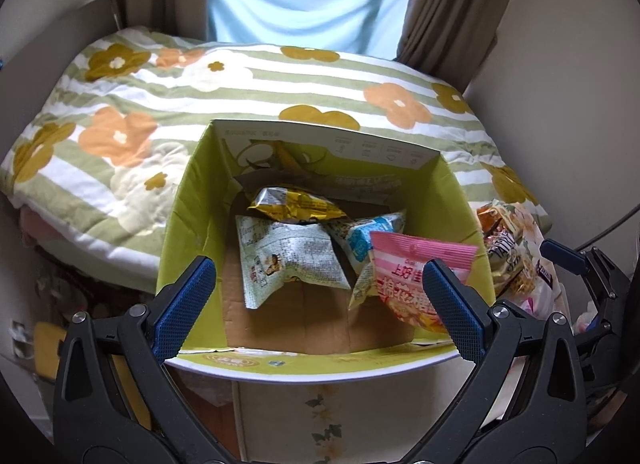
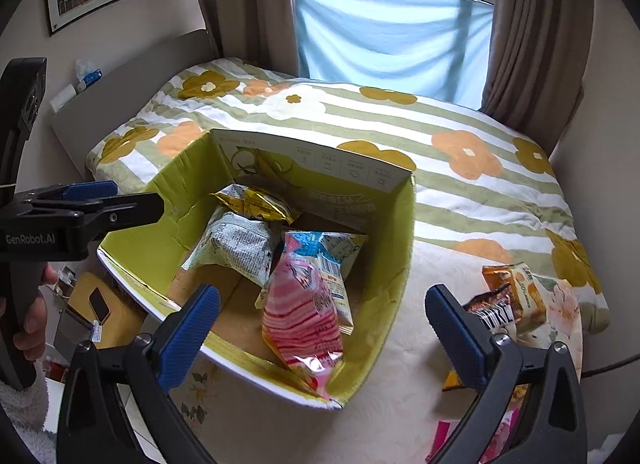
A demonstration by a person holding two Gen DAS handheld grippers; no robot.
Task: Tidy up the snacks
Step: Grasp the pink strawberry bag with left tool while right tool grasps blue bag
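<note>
At the foot of a bed covered by a striped floral quilt [image 2: 460, 192], an open-topped cardboard box [image 2: 384, 304] with a yellow-green lining stands on a pale patterned surface and serves as the collection point for the snacks. Four packets are already inside: a gold packet [image 1: 294, 208] toward the far wall, a pale green printed packet [image 1: 288, 260] below it, a blue-and-white packet [image 1: 366, 236] beside that, and a pink striped packet [image 2: 302, 316] leaning against the near right corner, its top reaching about to the rim. Outside the box, to its right, a small heap of packets [image 2: 516, 300] remains unsorted, with an orange-and-brown one uppermost; more pink wrapping shows at the lower edge of the right wrist view, only partly visible. Judged from this, the task is well advanced but not finished; how many packets remain cannot be counted. The right gripper [image 2: 324, 328] hangs above the box's near right corner with its jaws spread wide, and nothing is held or pressed by the blue pads; the pink striped packet lies free in the box below the gap. The left gripper [image 1: 320, 304] is likewise spread wide over the box opening, empty, its pads touching nothing. The remaining heap appears nearest the right gripper, so the next pickup probably falls to it.
</note>
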